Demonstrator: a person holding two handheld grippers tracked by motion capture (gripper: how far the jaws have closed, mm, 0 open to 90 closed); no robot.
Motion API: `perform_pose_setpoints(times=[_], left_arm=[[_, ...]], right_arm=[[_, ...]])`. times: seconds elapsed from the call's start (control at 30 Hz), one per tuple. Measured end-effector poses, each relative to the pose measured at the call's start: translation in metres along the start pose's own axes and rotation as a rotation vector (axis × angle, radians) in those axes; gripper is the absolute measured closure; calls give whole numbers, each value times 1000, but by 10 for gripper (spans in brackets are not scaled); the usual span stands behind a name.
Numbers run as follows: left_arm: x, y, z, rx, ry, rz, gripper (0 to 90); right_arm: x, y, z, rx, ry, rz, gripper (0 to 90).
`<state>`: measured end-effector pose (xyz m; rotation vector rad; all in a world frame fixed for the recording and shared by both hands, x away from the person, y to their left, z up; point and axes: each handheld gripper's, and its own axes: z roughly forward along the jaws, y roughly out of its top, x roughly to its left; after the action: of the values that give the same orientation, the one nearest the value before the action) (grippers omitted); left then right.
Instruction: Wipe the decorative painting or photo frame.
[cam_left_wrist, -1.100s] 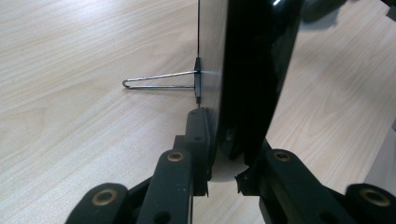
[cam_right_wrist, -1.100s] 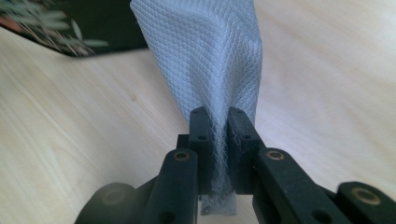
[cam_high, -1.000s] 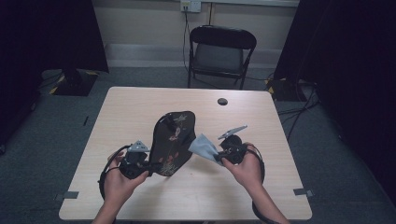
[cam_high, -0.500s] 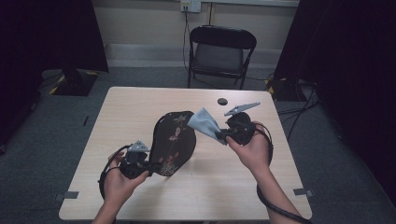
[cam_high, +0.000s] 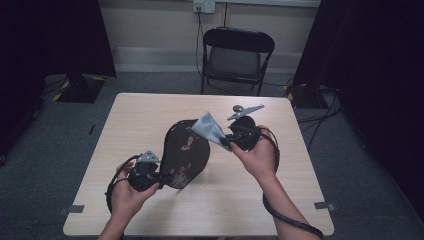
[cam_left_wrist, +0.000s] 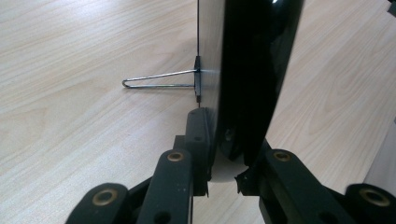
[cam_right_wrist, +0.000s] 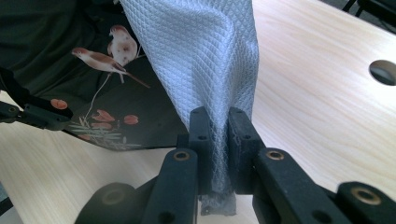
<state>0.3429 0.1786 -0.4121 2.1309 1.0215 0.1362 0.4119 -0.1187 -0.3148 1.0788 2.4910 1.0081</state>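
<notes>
A black oval plate (cam_high: 186, 152) painted with birds and red flowers stands tilted on the table, and a wire stand (cam_left_wrist: 154, 79) juts from its back. My left gripper (cam_high: 159, 181) is shut on the plate's near lower edge (cam_left_wrist: 252, 70), the jaws clamping the rim from both sides (cam_left_wrist: 224, 140). My right gripper (cam_high: 227, 141) is raised beside the plate's upper right and is shut on a grey-blue waffle cloth (cam_high: 210, 129). The cloth (cam_right_wrist: 205, 46) fans up from the jaws (cam_right_wrist: 217, 121) in front of the painted plate (cam_right_wrist: 116, 93).
The light wooden table (cam_high: 225, 210) has a small dark round spot (cam_right_wrist: 383, 72) near its far edge. A black folding chair (cam_high: 237, 55) stands behind the table. Dark curtains hang at both sides, and cables trail from each gripper.
My right gripper has risen and moved toward the far side with the cloth, from the plate's lower right to its upper right edge. The left gripper and the plate have stayed put.
</notes>
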Motion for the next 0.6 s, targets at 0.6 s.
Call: perform_pose_setpoints(times=[0.6], left_arm=[[1, 1, 0, -3, -3, -4, 787]], right_arm=[[-5, -34, 27, 50, 18, 37, 825]])
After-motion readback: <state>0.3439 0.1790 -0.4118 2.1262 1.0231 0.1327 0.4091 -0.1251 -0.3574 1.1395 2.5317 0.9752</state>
